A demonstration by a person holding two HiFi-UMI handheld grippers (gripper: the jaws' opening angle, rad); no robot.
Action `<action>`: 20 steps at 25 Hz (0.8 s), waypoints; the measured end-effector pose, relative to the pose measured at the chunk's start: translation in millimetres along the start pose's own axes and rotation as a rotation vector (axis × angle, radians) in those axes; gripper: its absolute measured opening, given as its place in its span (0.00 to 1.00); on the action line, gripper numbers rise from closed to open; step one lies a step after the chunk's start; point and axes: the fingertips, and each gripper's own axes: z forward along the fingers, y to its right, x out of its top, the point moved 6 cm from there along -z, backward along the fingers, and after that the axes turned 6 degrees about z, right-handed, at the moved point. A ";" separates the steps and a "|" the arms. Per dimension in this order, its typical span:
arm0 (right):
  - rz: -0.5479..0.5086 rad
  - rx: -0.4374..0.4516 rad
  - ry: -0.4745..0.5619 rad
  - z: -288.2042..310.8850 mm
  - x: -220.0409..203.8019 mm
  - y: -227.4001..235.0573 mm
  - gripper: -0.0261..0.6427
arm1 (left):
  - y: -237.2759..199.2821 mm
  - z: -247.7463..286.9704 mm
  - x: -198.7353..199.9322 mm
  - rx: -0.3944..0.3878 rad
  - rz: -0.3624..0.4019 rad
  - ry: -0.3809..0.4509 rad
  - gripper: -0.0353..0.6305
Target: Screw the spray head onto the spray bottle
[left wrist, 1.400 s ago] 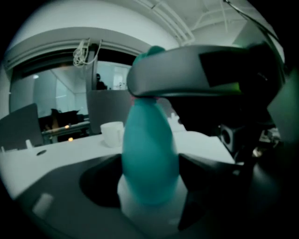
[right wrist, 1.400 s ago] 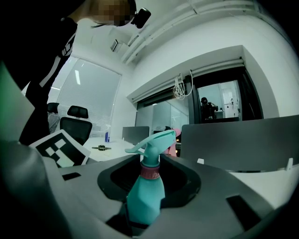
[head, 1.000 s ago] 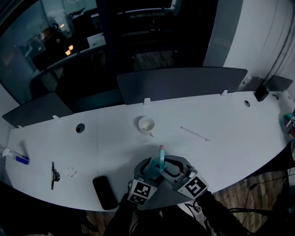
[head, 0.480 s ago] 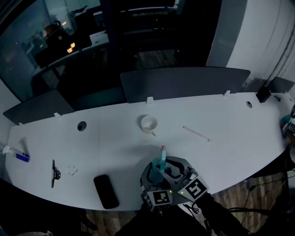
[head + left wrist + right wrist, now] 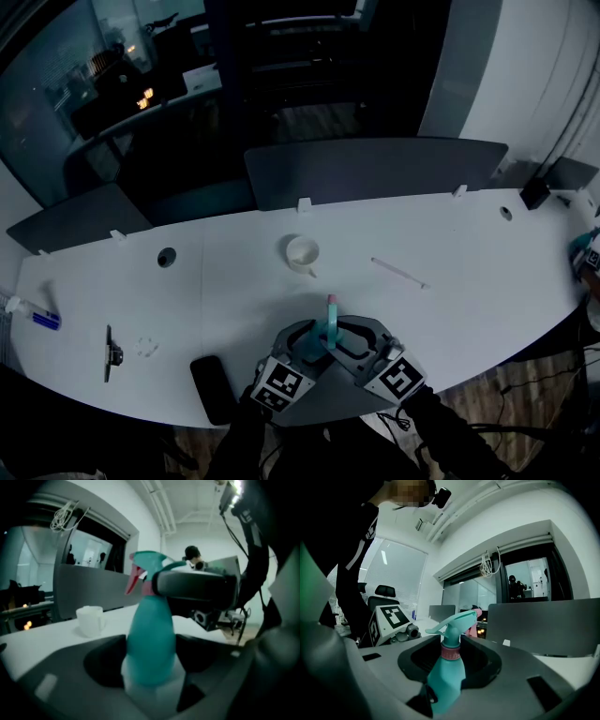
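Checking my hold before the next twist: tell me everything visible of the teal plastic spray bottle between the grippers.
The teal plastic spray bottle is upright at the white table's front edge. Its teal spray head sits on a pink collar and has a pink tip pointing away from the person. The left gripper, whose jaws have just been closing, holds its rounded body between them; the right gripper clamps at collar height. Its base is hidden.

White curved table (image 5: 487, 253) in view: a white cup (image 5: 300, 253) sits mid-table, with a thin white stick (image 5: 398, 273) lying to its right. A black phone (image 5: 208, 387) lies at the near edge, a dark tool (image 5: 110, 354) left of it, and a blue-and-white marker (image 5: 36, 319) at the far left.
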 end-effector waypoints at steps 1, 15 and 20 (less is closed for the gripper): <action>0.000 -0.008 0.001 -0.3 0.0 -0.2 0.24 | 1.1 -0.1 0.4 0.022 0.000 0.004 0.55; -0.013 -0.055 0.020 -0.8 -0.9 -10.0 0.24 | 14.6 -7.8 -5.9 0.307 -0.083 0.022 0.63; 0.004 -0.038 0.039 -2.0 -2.1 -8.1 0.24 | 2.0 -5.8 1.7 0.031 -0.119 0.078 0.57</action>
